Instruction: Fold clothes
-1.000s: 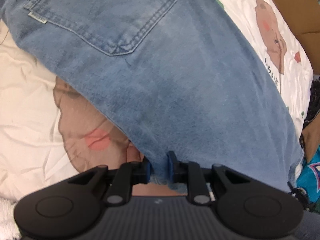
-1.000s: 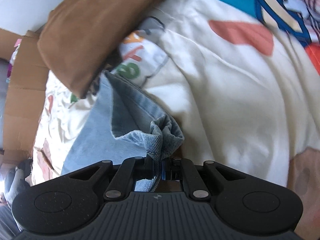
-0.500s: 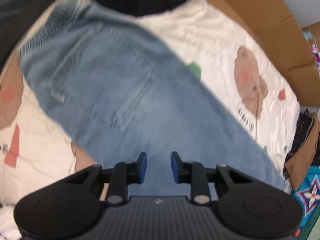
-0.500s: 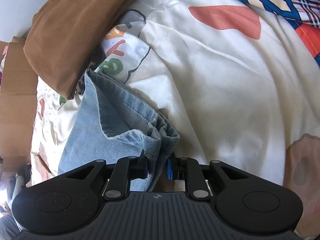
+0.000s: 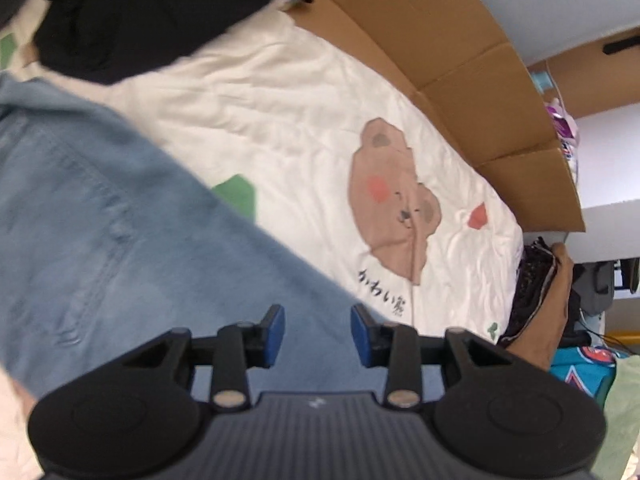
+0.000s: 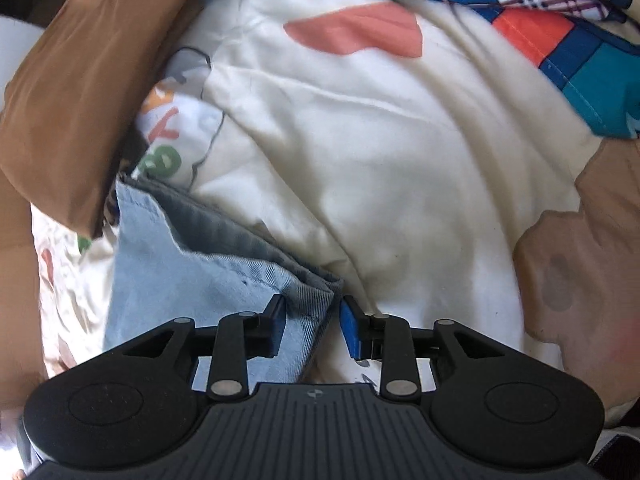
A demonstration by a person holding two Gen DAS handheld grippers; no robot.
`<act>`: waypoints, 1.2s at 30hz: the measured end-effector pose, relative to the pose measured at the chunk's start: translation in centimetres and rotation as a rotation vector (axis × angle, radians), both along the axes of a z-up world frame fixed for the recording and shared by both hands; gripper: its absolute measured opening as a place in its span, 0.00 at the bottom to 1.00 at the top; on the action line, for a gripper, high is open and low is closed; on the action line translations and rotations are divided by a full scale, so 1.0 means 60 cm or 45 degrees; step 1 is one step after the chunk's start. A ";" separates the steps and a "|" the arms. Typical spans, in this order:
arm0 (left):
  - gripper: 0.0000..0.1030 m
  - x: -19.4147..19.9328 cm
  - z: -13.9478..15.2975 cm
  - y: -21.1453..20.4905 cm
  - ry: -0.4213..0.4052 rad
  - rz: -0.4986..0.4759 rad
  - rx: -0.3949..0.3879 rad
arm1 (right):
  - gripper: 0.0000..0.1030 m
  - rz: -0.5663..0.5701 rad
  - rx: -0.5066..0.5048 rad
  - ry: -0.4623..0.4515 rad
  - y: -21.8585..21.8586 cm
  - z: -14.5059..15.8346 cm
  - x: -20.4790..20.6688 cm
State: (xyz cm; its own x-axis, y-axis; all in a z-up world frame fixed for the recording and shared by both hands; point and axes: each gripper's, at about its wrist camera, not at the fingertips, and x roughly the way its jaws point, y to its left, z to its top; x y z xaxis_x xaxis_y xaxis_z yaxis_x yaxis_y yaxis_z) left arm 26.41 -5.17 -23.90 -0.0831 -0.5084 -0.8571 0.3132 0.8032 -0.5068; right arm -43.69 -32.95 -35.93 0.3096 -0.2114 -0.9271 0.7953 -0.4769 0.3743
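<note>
We see the jeans (image 5: 120,240) spread flat on the bed, over a cream sheet (image 5: 300,128) printed with a bear (image 5: 392,204). In the left wrist view the denim runs from the left edge down to the bottom middle, a seam line blurred across it. In the right wrist view the hem end of the jeans (image 6: 192,280) lies near the bottom left, its corner folded over so the darker inside shows.

Our left hand-held gripper (image 5: 318,336) hangs above the denim with its jaws parting and nothing between the blue pads. Our right hand-held gripper (image 6: 312,328) sits at the hem corner, jaws also parting; the denim corner lies between the pads (image 6: 350,328), and the right pad stands clear of it, so the cloth is released.

Beyond the jeans, a black garment (image 5: 160,12) lies toward the bed's far left. Cardboard (image 5: 460,60) lines the far edge. A brown cloth (image 6: 80,88) overlaps the sheet just beside the hem, and a teal patterned fabric (image 6: 592,72) covers the far right corner in the right view.
</note>
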 end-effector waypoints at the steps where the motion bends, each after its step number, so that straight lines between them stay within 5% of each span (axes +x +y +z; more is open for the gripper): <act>1: 0.38 -0.002 -0.004 -0.007 -0.001 0.004 -0.008 | 0.33 0.010 -0.007 0.026 -0.003 0.007 0.002; 9: 0.44 -0.033 -0.037 -0.047 -0.024 -0.057 0.035 | 0.33 0.183 -0.119 0.137 -0.019 0.057 0.023; 21: 0.44 -0.065 -0.100 -0.074 -0.202 -0.234 0.132 | 0.32 0.750 -0.447 0.341 -0.014 0.064 0.143; 26: 0.44 -0.055 -0.129 -0.075 -0.244 -0.230 0.189 | 0.30 0.850 -0.375 0.391 -0.033 0.013 0.176; 29: 0.45 -0.059 -0.132 -0.071 -0.290 -0.221 0.205 | 0.20 0.862 -0.372 0.422 -0.055 -0.007 0.178; 32: 0.47 -0.070 -0.129 -0.056 -0.314 -0.186 0.191 | 0.12 0.863 -0.400 0.434 -0.076 -0.008 0.182; 36: 0.47 -0.082 -0.118 -0.017 -0.385 -0.146 0.205 | 0.13 0.887 -0.526 0.457 -0.095 0.008 0.200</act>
